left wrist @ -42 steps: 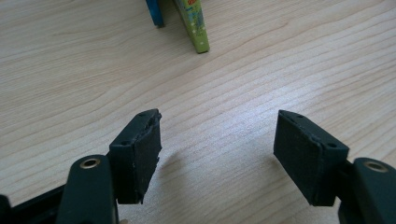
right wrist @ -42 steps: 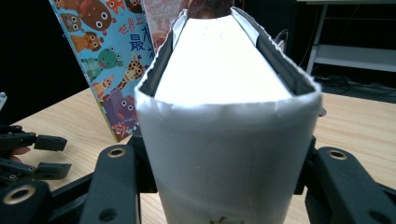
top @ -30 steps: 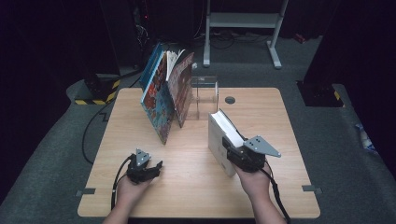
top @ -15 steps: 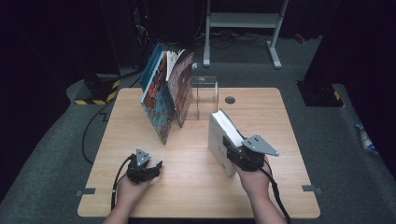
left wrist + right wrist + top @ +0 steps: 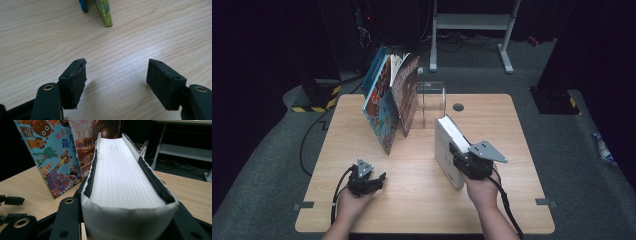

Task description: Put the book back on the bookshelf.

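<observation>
Thick white book (image 5: 448, 150) upright on edge at desk (image 5: 512, 130) middle-right, pages up, clamped across its covers by right hand-held gripper (image 5: 460, 159), jaws just closing, likely for shelving beside leaning picture books (image 5: 389, 102). Left hand-held gripper (image 5: 116, 82) parked, half open, empty.

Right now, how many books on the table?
4 that I can make out: a white book standing mid-right in the right tongs, and a blue-edged book, an animal picture book and a brown book leaning together at the back left. More may be hidden.
</observation>
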Demonstrator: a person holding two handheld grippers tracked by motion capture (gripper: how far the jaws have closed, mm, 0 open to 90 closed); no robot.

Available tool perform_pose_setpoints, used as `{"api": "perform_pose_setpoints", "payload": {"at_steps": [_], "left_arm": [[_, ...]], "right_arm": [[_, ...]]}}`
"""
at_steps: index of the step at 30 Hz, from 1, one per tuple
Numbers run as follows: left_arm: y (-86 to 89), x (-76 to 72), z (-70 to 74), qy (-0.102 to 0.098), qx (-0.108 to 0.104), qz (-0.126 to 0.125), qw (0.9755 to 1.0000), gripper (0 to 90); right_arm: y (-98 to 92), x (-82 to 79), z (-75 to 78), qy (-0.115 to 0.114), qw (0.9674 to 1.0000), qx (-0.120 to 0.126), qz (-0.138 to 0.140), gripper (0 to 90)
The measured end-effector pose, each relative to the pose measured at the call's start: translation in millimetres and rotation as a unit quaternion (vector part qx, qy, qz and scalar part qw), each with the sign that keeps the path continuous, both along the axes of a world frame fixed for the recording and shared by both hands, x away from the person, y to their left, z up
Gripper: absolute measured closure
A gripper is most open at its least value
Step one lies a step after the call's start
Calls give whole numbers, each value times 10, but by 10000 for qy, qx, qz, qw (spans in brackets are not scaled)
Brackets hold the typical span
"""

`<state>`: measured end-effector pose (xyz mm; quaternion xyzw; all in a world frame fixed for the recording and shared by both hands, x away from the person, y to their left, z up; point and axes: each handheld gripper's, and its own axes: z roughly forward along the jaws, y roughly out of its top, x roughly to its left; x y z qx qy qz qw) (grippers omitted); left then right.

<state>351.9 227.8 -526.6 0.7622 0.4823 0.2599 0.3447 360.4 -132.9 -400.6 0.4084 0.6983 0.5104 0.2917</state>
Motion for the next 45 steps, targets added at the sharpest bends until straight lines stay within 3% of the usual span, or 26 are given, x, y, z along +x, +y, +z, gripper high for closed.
{"api": "perform_pose_setpoints", "payload": {"at_steps": [5, 11, 22, 28, 34, 39, 45], "left_arm": [[4, 1, 0, 7, -5, -34, 10000, 323], [12, 3, 3, 14, -5, -81, 10000, 323], [23, 10, 3, 11, -10, -106, 9999, 324], [22, 10, 1, 35, -64, -102, 9999, 325], [26, 15, 2, 25, -34, -148, 9999, 321], [28, 11, 6, 39, -25, -164, 9999, 320], [24, 6, 4, 44, -43, -157, 9999, 319]], "right_arm": [[146, 122, 137, -229, 9997, -59, -86, 539], [317, 413, 256, -365, 9990, -75, -263, 539], [510, 862, 209, -314, 9984, 77, -469, 539], [590, 1101, 190, -275, 9977, 43, -624, 538], [649, 1279, 162, -257, 9963, 40, -814, 538], [686, 1389, 132, -271, 9963, 84, -811, 538], [769, 1500, 101, -324, 9963, -95, -795, 538]]}}
